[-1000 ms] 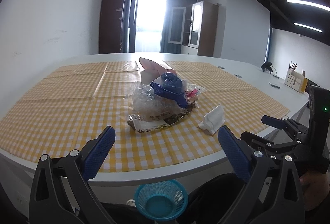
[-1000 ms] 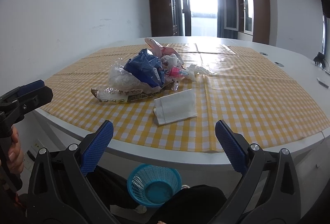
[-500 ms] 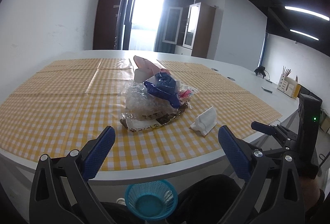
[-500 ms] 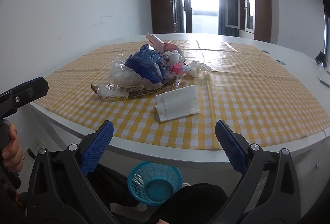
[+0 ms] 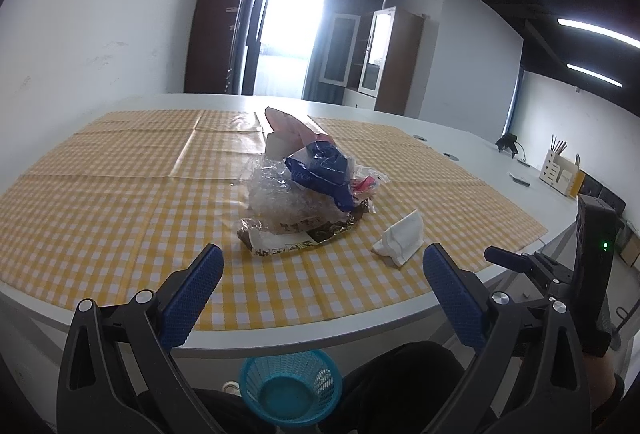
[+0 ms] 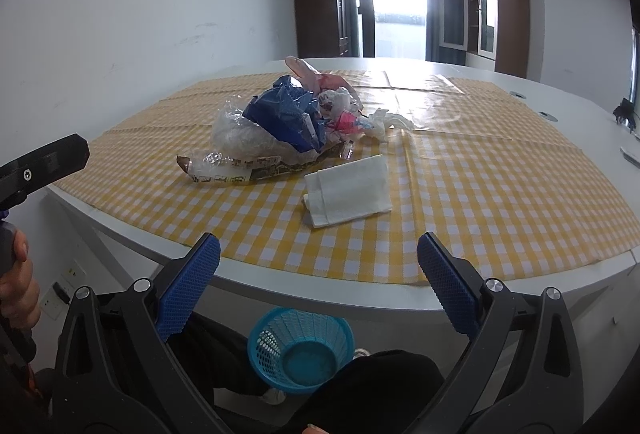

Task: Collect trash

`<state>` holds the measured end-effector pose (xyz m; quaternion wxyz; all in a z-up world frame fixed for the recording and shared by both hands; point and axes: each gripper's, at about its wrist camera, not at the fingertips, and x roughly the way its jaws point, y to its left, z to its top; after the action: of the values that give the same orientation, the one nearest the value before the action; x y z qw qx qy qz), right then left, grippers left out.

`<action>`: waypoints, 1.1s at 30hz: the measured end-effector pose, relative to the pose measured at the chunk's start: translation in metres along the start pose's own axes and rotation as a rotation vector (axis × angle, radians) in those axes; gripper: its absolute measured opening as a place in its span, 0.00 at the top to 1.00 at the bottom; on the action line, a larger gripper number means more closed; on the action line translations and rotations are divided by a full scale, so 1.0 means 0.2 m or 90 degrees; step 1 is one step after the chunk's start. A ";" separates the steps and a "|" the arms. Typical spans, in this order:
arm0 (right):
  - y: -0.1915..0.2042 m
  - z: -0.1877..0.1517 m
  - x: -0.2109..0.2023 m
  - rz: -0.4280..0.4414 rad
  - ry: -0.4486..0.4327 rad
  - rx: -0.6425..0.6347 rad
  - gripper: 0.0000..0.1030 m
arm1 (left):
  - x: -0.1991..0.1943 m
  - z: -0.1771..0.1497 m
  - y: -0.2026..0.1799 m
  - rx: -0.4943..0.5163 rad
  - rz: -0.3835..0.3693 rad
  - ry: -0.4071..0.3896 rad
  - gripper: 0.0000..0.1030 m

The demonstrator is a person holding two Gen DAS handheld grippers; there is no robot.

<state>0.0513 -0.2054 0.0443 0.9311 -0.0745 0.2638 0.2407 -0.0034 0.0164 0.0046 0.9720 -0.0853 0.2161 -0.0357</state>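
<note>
A heap of trash (image 5: pixel 308 190) (image 6: pixel 280 130) lies mid-table on the yellow checked cloth: clear plastic, a blue wrapper (image 5: pixel 324 174) (image 6: pixel 286 118), a brown printed wrapper (image 5: pixel 296 238) (image 6: pixel 244 170), pink packets. A folded white paper napkin (image 5: pixel 400 238) (image 6: pixel 350 190) rests beside it, nearer the table edge. A blue mesh basket (image 5: pixel 290 392) (image 6: pixel 300 350) stands on the floor below the edge. My left gripper (image 5: pixel 322 296) and right gripper (image 6: pixel 318 284) hover open in front of the table, holding nothing.
The white table (image 5: pixel 460 150) extends beyond the cloth. A pen holder (image 5: pixel 560 174) sits at its far right. A person's dark-clad legs (image 6: pixel 384 394) lie beside the basket. A hand (image 6: pixel 16 294) grips the other tool's handle at left.
Both grippers have risen and drawn slightly nearer the table; the trash heap looks a bit larger and lower in view. Nothing on the table moved.
</note>
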 end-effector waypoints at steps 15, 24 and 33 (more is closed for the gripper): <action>-0.07 0.04 0.17 -0.002 0.027 0.013 0.10 | 0.12 0.06 0.03 0.016 0.022 0.017 0.06; -0.13 0.15 0.37 -0.002 0.061 0.004 0.15 | 0.38 0.20 0.01 0.084 0.041 0.043 0.06; -0.18 0.20 0.52 0.009 0.096 0.004 0.24 | 0.70 0.36 -0.09 0.133 0.030 0.096 0.06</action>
<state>0.1647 -0.1842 0.0239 0.9071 -0.0880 0.3343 0.2402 0.1533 -0.0055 0.0131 0.9572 0.0244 0.2855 -0.0412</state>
